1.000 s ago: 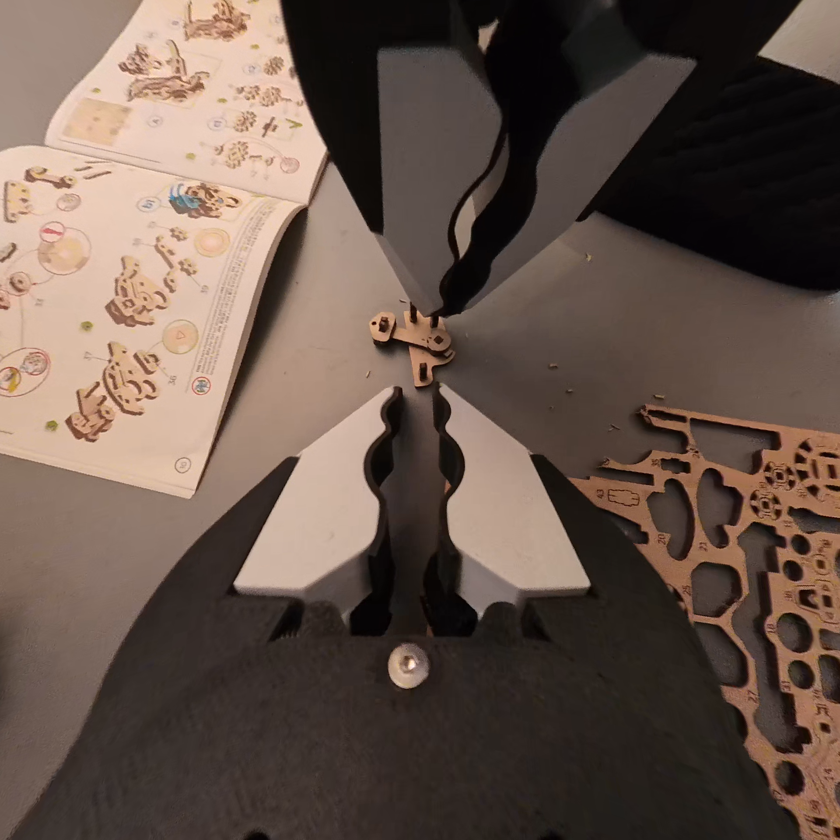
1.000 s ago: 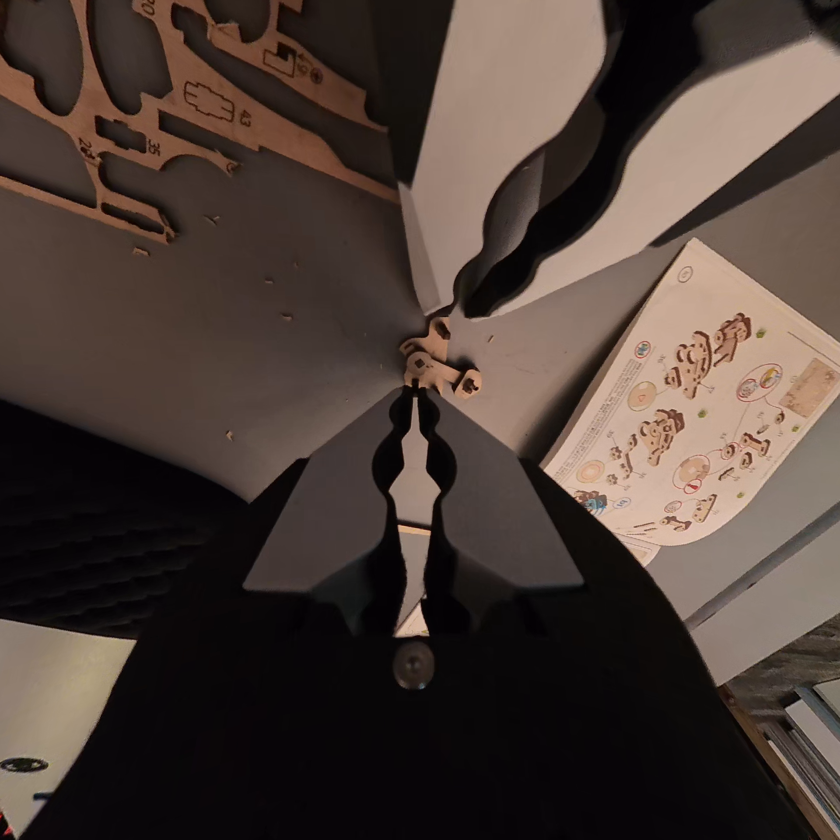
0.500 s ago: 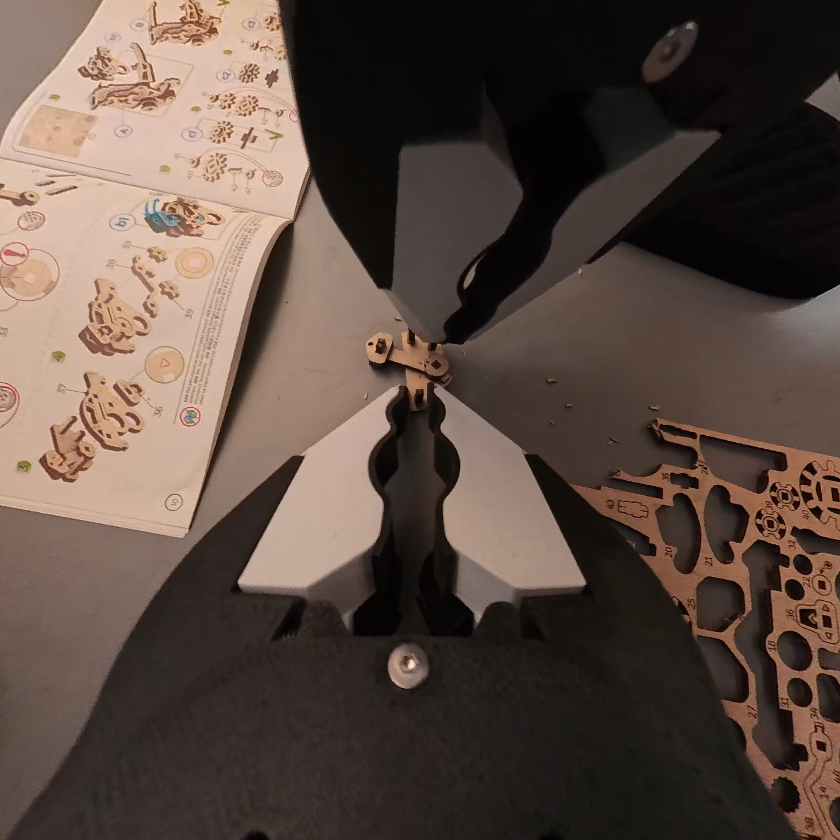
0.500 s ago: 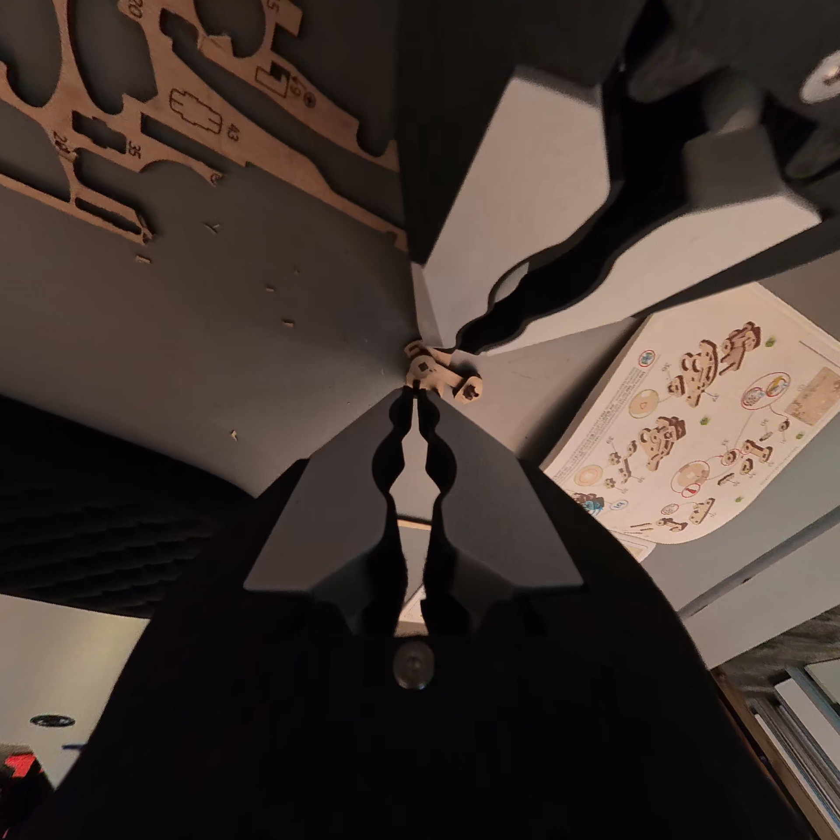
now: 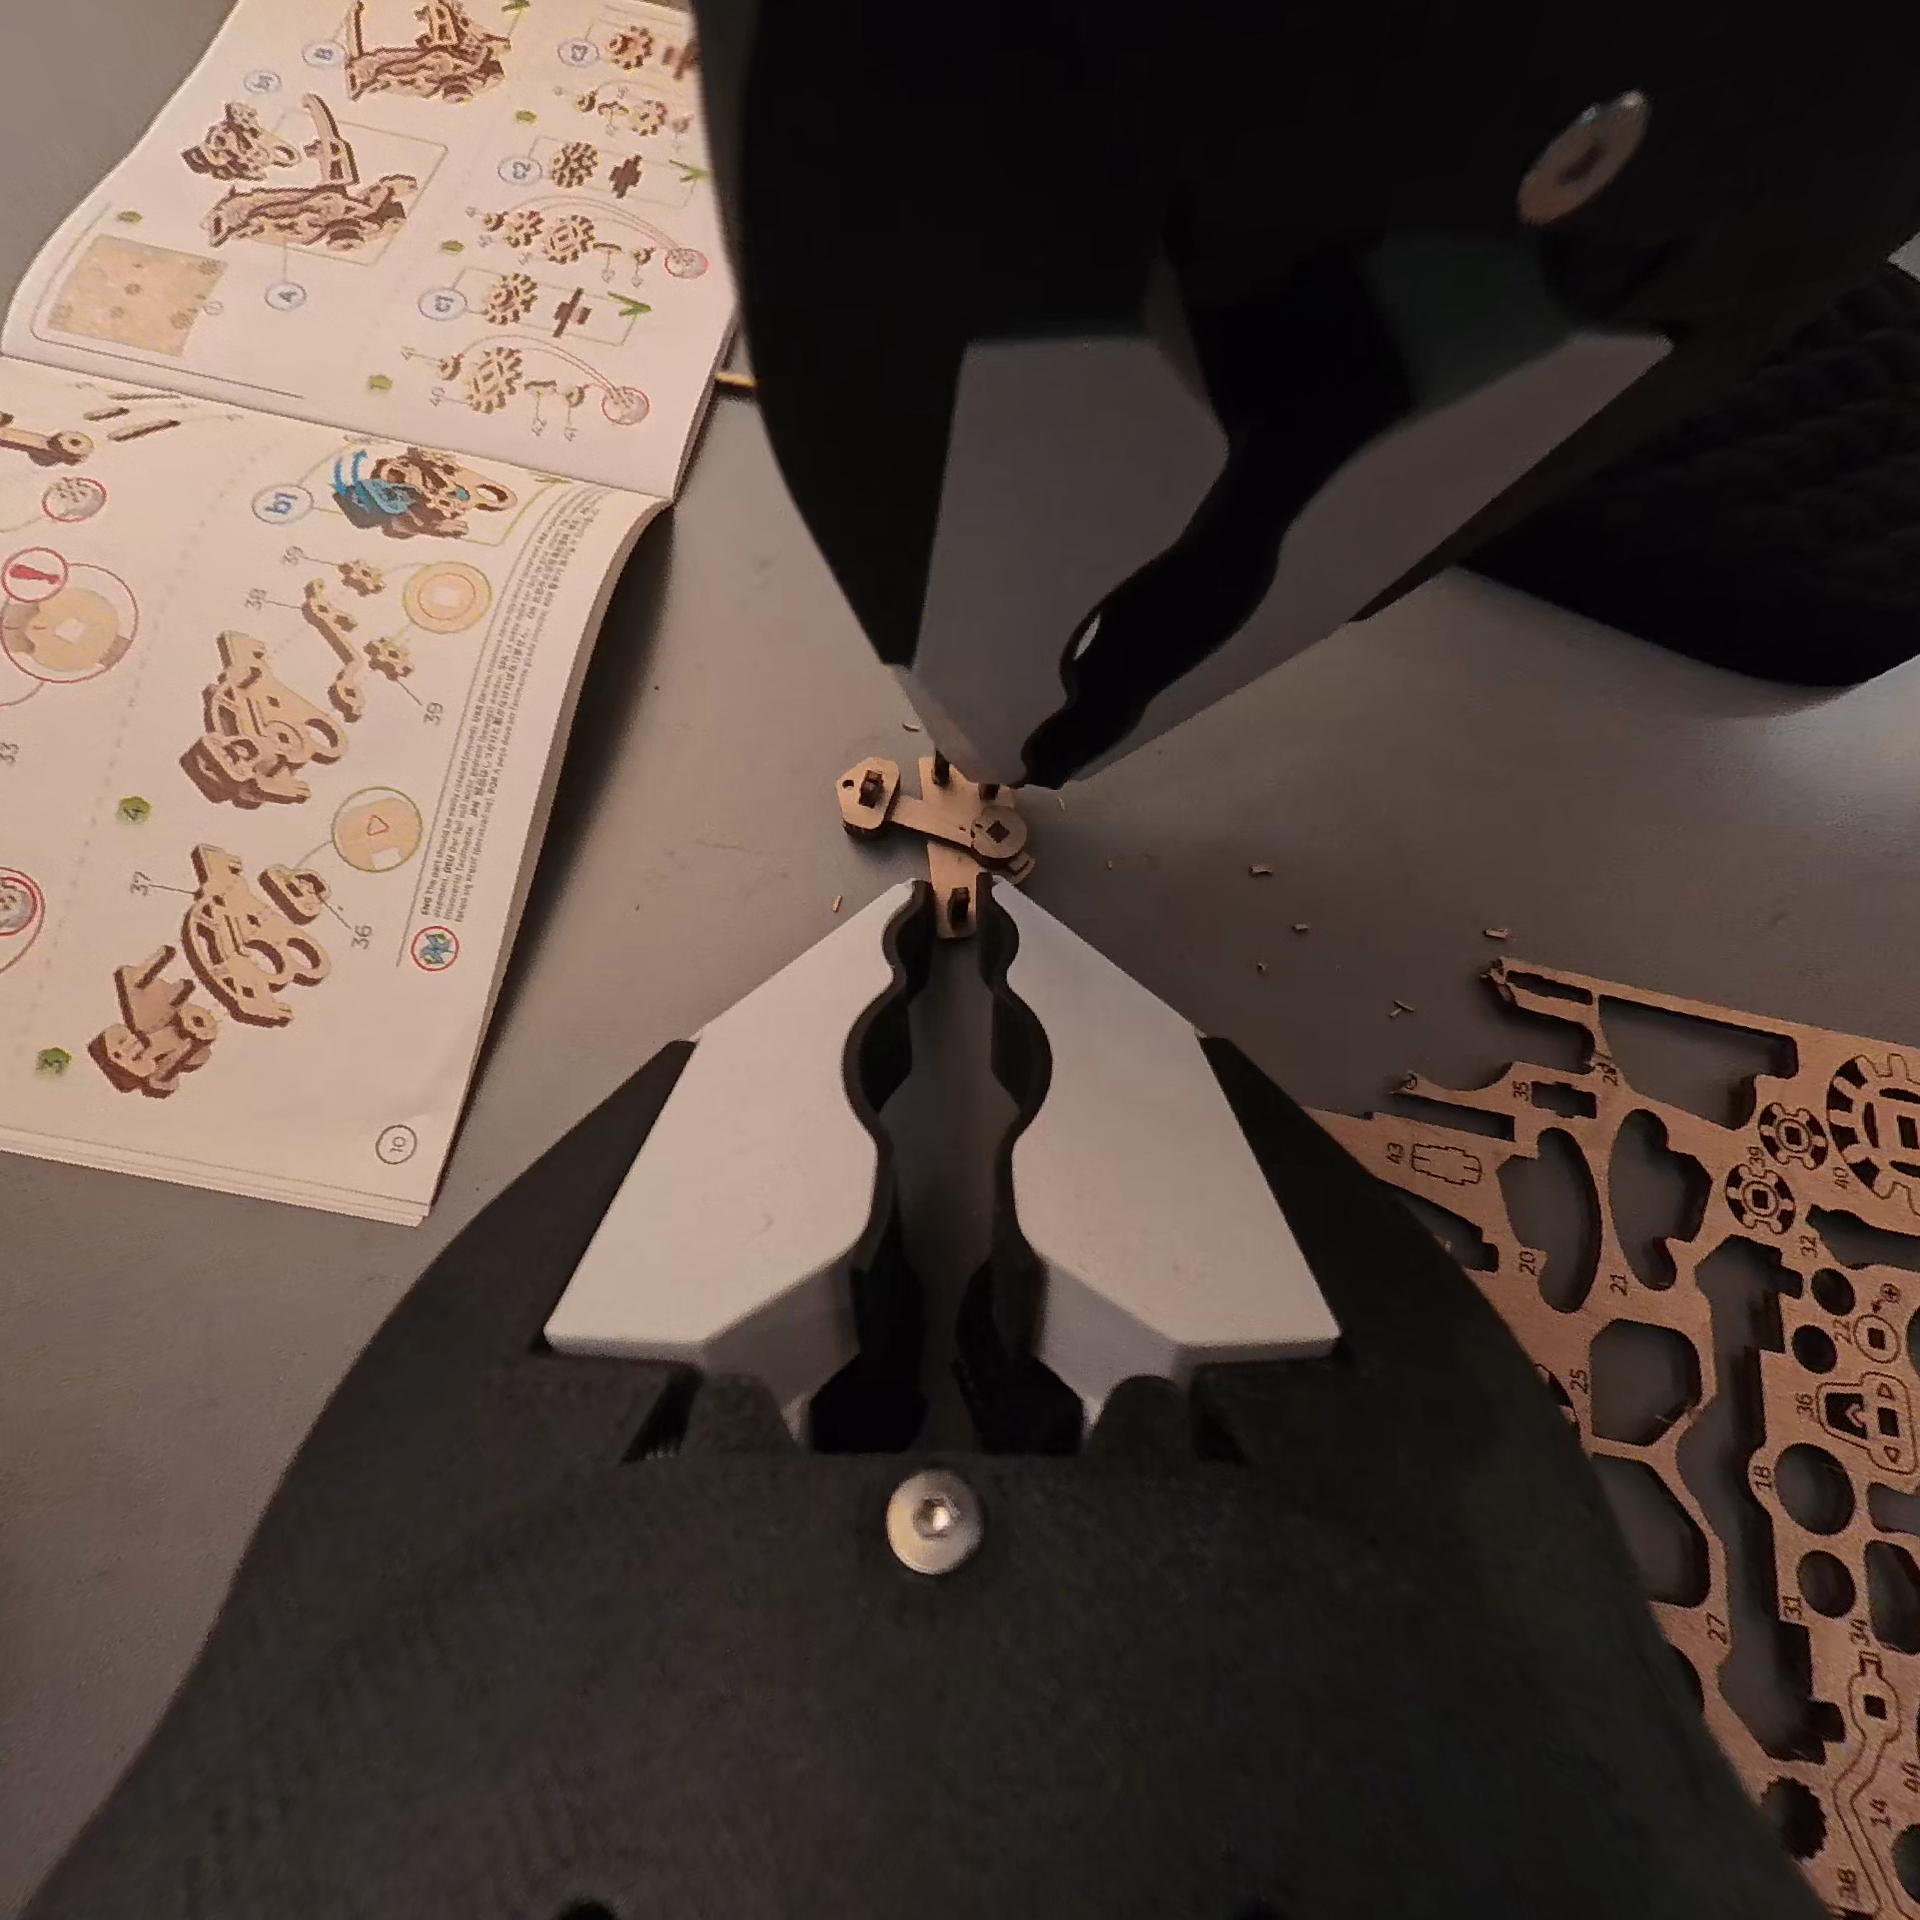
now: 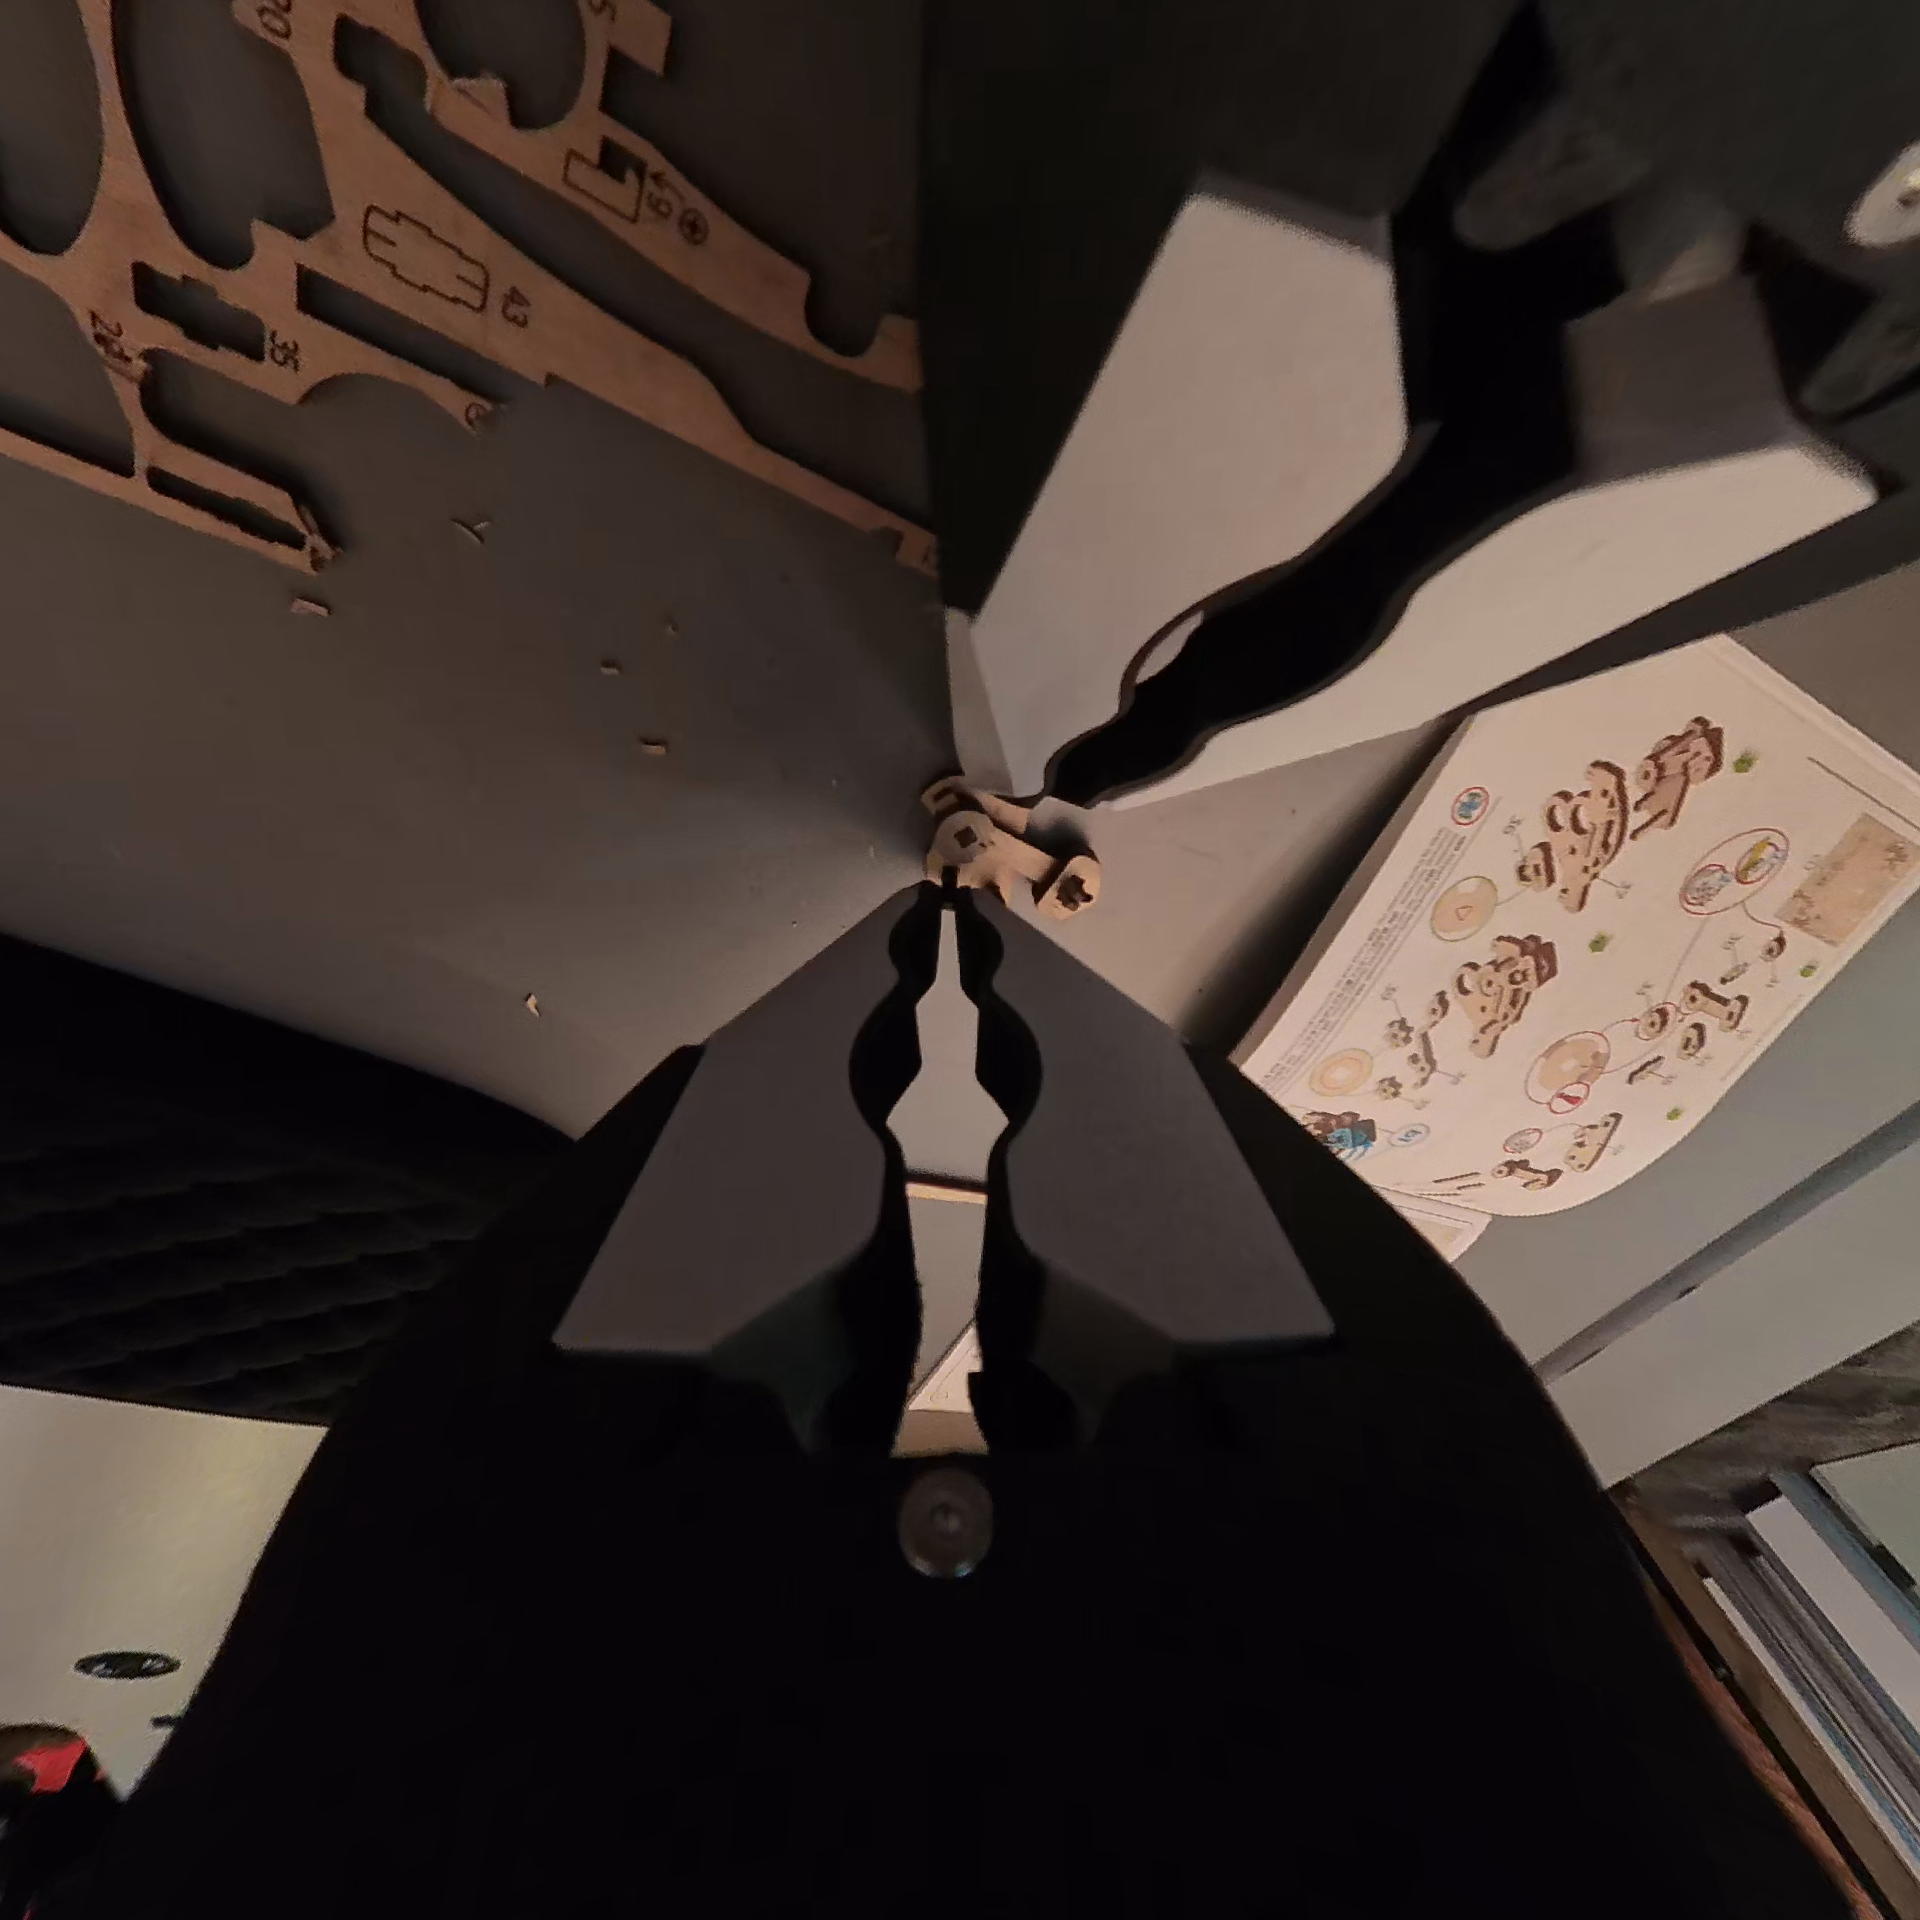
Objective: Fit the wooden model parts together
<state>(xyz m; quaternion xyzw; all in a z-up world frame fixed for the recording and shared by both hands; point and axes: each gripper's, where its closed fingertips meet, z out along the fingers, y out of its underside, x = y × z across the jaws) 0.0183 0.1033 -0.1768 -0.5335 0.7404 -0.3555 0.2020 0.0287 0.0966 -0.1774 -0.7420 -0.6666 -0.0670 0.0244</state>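
The small wooden assembly (image 5: 940,831) sits on the grey desk (image 5: 1403,790) at the centre of the left wrist view, caught between two grippers that meet nose to nose. From the left gripper (image 5: 952,902) it lies dead ahead at twelve o'clock: a stubby tab of the piece reaches down into the narrow gap between the left fingers (image 5: 821,997), which are drawn close around it and appear to be pinching it. Whether they bear down hard I cannot tell. The right gripper (image 6: 943,902) comes in from the opposite side; in its own view the assembly (image 6: 997,847) lies just past its tips at twelve to one o'clock, and its fingers (image 6: 1049,977) are clenched on a thin dark peg standing from the piece.

The assembly's long axis runs roughly from ten o'clock to four o'clock in the left view, with a free arm ending in a small lug at ten o'clock. Both grippers are equally near, each touching its own end. I judge the coming move to be a short push or twist along the line joining them.

Room is tight. The open instruction booklet (image 5: 312,582) lies at nine to ten o'clock, the punched-out wooden sheet (image 5: 1714,1299) at four o'clock, and wood crumbs (image 5: 1299,925) lie between. The side of the lug stays open.
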